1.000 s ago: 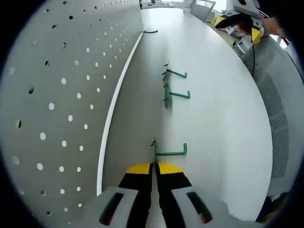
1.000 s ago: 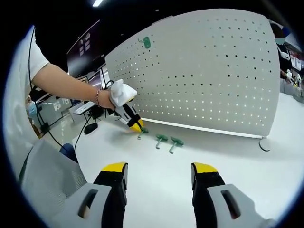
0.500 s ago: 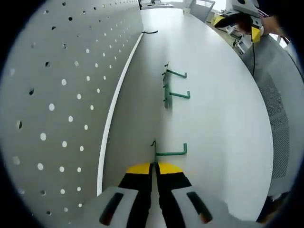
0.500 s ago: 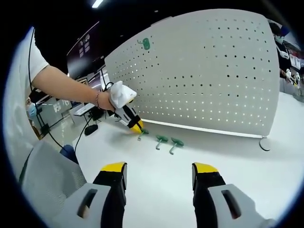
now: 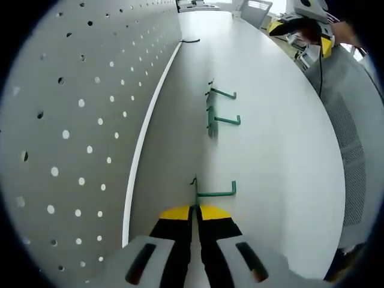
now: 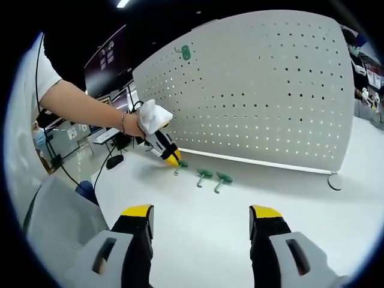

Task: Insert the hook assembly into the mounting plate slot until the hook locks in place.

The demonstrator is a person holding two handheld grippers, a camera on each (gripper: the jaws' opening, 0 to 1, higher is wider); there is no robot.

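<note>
— What lines the left edge of the left gripper view?

— A grey pegboard (image 5: 78,120), flat and matte, dotted with rows of small round holes, standing upright on a smooth white desk (image 5: 282,156). A pale strip runs along its foot.

— And the left tongs (image 5: 195,211)?

— Their yellow-tipped black jaws are pressed together on the near end of a green hook (image 5: 211,192), a thin bent wire piece lying on the desk just beside the board's foot. Farther along lie two more green hooks (image 5: 221,108), close together, each with a slim arm ending in a short upturn.

— Anything at the far right?

— The right tongs (image 5: 300,27), yellow and black, held up beyond the desk edge, beside a grey mesh chair back (image 5: 348,150).

— Now the right gripper view?

— A person's hand (image 6: 141,120) grips the left tongs' white handle, the tip down on the first hook (image 6: 179,165). To its right the two spare hooks (image 6: 213,177) rest on the desk (image 6: 288,192). Behind them the pegboard (image 6: 270,90) curves across; one green hook (image 6: 185,53) hangs near its top left corner. At the bottom, the right tongs (image 6: 201,213) stand wide apart, holding nothing.
</note>
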